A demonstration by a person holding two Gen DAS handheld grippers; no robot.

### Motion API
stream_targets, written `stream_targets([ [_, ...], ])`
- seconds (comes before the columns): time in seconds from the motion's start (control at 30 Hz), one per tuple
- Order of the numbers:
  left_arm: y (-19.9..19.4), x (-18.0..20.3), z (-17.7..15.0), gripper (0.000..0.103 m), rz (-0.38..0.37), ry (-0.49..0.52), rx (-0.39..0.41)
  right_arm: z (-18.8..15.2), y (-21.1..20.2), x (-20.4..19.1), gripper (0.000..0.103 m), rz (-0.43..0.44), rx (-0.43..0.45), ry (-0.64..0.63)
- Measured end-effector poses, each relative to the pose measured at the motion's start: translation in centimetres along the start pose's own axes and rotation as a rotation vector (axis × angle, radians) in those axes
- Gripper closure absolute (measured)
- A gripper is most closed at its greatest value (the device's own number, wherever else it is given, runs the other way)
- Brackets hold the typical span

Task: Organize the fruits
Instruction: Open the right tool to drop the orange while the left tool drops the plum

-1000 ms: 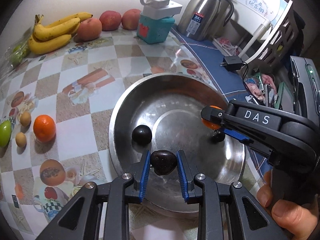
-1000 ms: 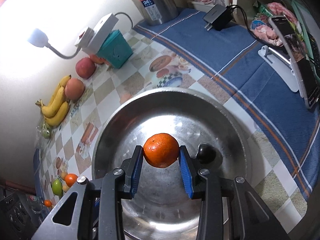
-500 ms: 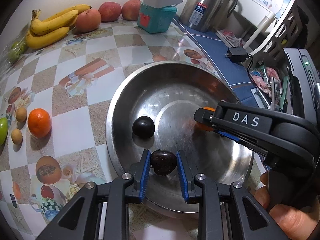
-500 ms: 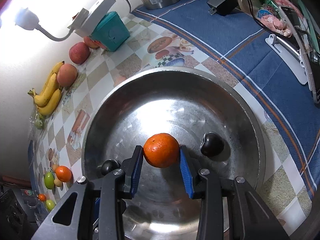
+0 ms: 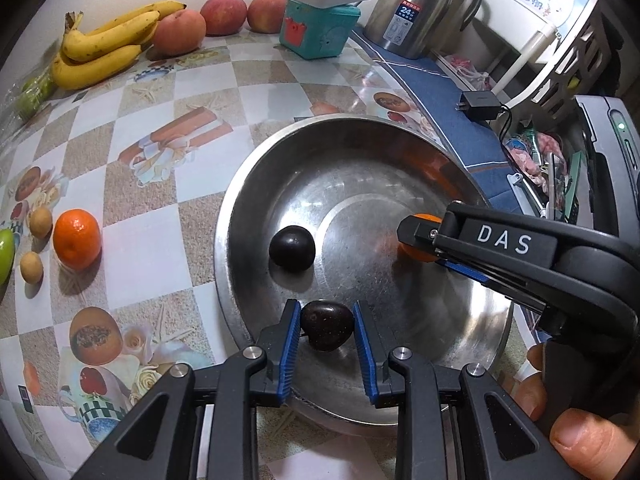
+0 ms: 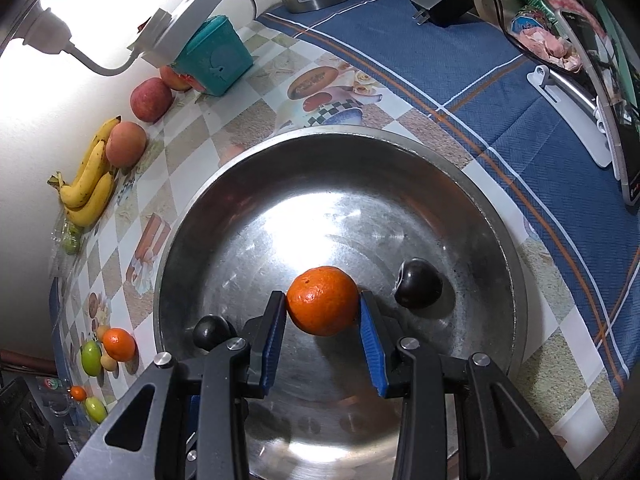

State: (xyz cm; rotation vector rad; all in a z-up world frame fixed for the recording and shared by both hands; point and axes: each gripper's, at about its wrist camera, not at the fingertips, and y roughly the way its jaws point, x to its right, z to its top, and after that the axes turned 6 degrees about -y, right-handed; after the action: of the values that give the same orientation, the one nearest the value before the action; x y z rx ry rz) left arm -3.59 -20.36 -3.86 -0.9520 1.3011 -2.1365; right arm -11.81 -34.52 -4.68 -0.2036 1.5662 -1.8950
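Note:
A large steel bowl (image 5: 256, 184) sits on the chequered tablecloth; it also fills the right wrist view (image 6: 192, 208). My left gripper (image 5: 326, 330) is shut on a dark plum (image 5: 327, 330) over the bowl's near rim. A second dark plum (image 5: 292, 248) lies in the bowl, also visible in the right wrist view (image 6: 418, 284). My right gripper (image 6: 323, 306) is shut on an orange mandarin (image 6: 322, 306) low over the bowl's bottom; it enters the left wrist view from the right (image 5: 420, 240).
Bananas (image 5: 100, 54), peaches and apples (image 5: 178, 32) line the wall. Another mandarin (image 5: 76, 238), small brown fruits (image 5: 40, 222) and a green fruit (image 5: 5, 250) lie left of the bowl. A teal box (image 5: 318, 32), steel kettle (image 5: 416, 12) and charger (image 5: 480, 102) stand behind.
Both grippers have come lower and closer to the bowl, each still holding its fruit. The right gripper's mandarin now sits near the bowl's bottom.

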Motion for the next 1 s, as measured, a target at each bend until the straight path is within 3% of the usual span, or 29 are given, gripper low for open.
stream_targets([
  [0.17,-0.1,0.0,0.0,0.061,-0.004,-0.001,0.002,0.0,0.1,0.2,0.064,-0.005,-0.005,0.006],
  [0.7,-2.3,-0.9,1.0,0.058,-0.006,-0.058,0.057,0.2,-2.5,-0.5,0.064,0.008,0.072,-0.018],
  [1.0,-3.6,-3.6,1.4,0.054,0.125,-0.168,0.080,0.0,-2.6,-1.1,0.064,0.011,0.070,-0.040],
])
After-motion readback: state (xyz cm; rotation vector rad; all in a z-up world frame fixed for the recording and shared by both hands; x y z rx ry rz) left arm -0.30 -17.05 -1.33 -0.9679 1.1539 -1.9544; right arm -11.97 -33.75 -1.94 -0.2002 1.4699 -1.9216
